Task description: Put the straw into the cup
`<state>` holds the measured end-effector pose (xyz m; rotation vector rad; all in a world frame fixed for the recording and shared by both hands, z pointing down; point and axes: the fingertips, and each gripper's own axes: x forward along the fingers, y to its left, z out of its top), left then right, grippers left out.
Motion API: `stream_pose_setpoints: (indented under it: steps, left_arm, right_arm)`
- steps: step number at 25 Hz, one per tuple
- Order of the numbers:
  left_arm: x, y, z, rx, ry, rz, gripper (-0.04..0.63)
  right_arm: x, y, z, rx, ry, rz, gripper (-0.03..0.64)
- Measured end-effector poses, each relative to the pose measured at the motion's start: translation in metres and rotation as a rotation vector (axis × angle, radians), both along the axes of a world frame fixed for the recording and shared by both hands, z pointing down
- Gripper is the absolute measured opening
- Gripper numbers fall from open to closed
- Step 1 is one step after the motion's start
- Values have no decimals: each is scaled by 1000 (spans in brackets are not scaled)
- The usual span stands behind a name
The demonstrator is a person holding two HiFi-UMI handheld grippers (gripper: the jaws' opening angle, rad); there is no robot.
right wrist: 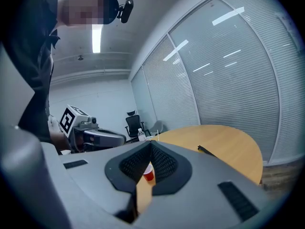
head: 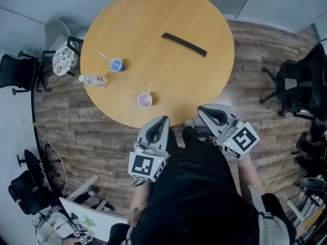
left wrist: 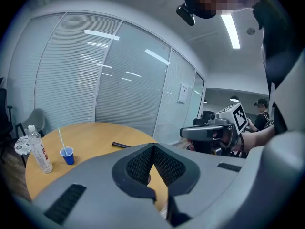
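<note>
Currently both grippers are held off the near edge of the round table (head: 168,14), close to the person's body and touching nothing.

Left gripper (head: 164,119): jaws together at the tips, nothing clamped. Its own view shows only a sliver of table through the slot below the tips, and something small there I can't make out.

Right gripper (head: 202,110): jaws also together and empty. The near cup (right wrist: 148,176) shows through the slot behind its tips, but it's out on the table, not gripped. It reads red there and pale pink from the head view (head: 144,101).

The straw (head: 149,88) stands in that near cup, leaning slightly. In the right gripper view the jaws hide most of it.

A blue cup (head: 116,65) further left holds a second straw (head: 103,56). The water bottle (left wrist: 39,149) just beside it is upright, though the head view makes it look laid flat.

A black strip (head: 184,44) lies at the far side of the table; can't tell what it is.

Office chairs (head: 294,83) are cut off at the frame edges.
</note>
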<state>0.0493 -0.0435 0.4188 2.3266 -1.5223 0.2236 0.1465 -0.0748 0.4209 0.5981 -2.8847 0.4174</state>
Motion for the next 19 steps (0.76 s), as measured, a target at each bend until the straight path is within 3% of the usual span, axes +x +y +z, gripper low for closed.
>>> stream_pose_setpoints:
  steps: [19]
  left_arm:
    - [13,19,3,-26,-17,-24,11]
  right_arm:
    - [11,2,15,-42,-15,23,17]
